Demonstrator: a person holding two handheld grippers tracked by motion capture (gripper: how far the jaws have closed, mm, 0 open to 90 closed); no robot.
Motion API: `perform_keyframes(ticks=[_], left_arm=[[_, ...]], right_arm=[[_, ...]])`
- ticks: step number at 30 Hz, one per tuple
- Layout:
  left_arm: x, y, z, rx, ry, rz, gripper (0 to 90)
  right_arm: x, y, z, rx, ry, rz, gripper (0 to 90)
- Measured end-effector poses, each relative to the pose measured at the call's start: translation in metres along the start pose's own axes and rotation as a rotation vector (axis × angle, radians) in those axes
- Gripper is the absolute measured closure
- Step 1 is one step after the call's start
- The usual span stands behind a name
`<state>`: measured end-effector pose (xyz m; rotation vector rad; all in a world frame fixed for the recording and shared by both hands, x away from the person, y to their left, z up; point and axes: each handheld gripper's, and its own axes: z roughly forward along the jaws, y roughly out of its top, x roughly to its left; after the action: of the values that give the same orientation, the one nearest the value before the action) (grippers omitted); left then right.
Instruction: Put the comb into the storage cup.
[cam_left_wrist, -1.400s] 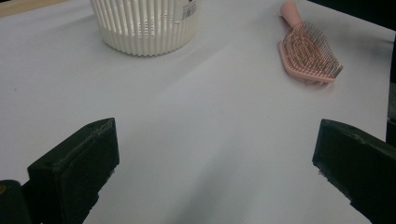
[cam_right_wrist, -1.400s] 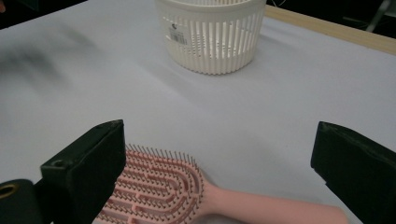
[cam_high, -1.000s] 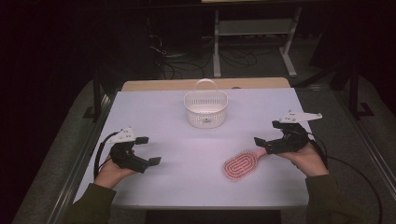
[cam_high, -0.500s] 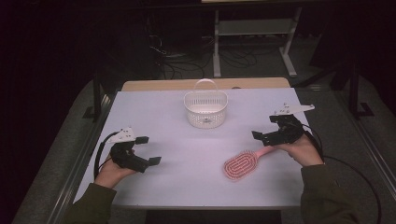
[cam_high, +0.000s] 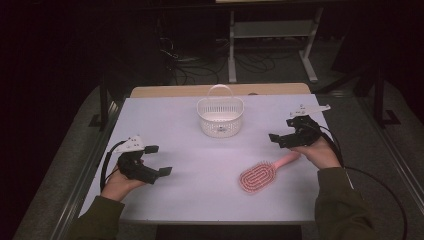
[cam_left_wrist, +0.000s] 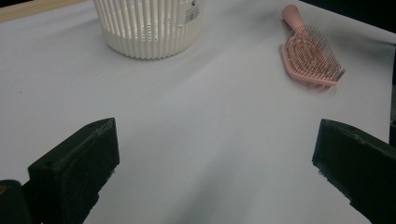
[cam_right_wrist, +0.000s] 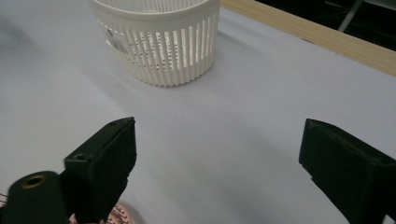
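A pink hairbrush (cam_high: 262, 172) lies bristles up on the white table (cam_high: 200, 200), right of centre, its handle pointing at my right hand. Just beyond the handle end, my right gripper (cam_high: 281, 131) hovers open and faces the white slatted basket (cam_high: 220, 117). Its jaws have just been closing a little with nothing between them. The right gripper view has that basket (cam_right_wrist: 163, 42) ahead of the right gripper (cam_right_wrist: 219, 158), and a bit of brush (cam_right_wrist: 122, 215) at the bottom edge. My left gripper (cam_high: 159, 160) rests open at the front left. Its view holds the left gripper (cam_left_wrist: 215, 163), the basket (cam_left_wrist: 149, 28) and the brush (cam_left_wrist: 310, 56).
The basket has an upright handle and stands near the far middle of the table. A wooden strip (cam_high: 175, 91) runs along the far edge. Beyond it are a metal shelf frame (cam_high: 272, 30) and cables on a dark floor.
My right gripper has moved left and slightly away from me, past the brush handle's end toward the basket. The left hand and the brush have stayed put.
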<state>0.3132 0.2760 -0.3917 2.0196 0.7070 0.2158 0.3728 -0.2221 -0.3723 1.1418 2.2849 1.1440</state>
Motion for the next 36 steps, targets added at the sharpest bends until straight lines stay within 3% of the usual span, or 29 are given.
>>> perform_keyframes(ticks=[6,9,17,33,36], left_arm=[[0.0,0.0,-0.001,0.001,0.001,0.002,0.0],[0.0,0.0,-0.001,0.002,0.002,0.003,0.0],[0.0,0.0,-0.002,0.0,0.002,0.003,0.0],[0.0,0.0,-0.004,-0.007,-0.002,0.005,0.8],[0.0,0.0,-0.003,-0.005,-0.001,0.005,0.8]], right_arm=[[-0.002,-0.001,0.0,0.017,0.004,0.013,18.6],[-0.002,-0.001,0.0,0.021,0.009,0.018,28.0],[-0.002,-0.002,0.001,0.043,0.004,0.026,39.6],[-0.003,-0.008,0.011,0.132,-0.041,0.022,86.2],[-0.004,-0.009,0.014,0.152,-0.038,0.027,88.5]])
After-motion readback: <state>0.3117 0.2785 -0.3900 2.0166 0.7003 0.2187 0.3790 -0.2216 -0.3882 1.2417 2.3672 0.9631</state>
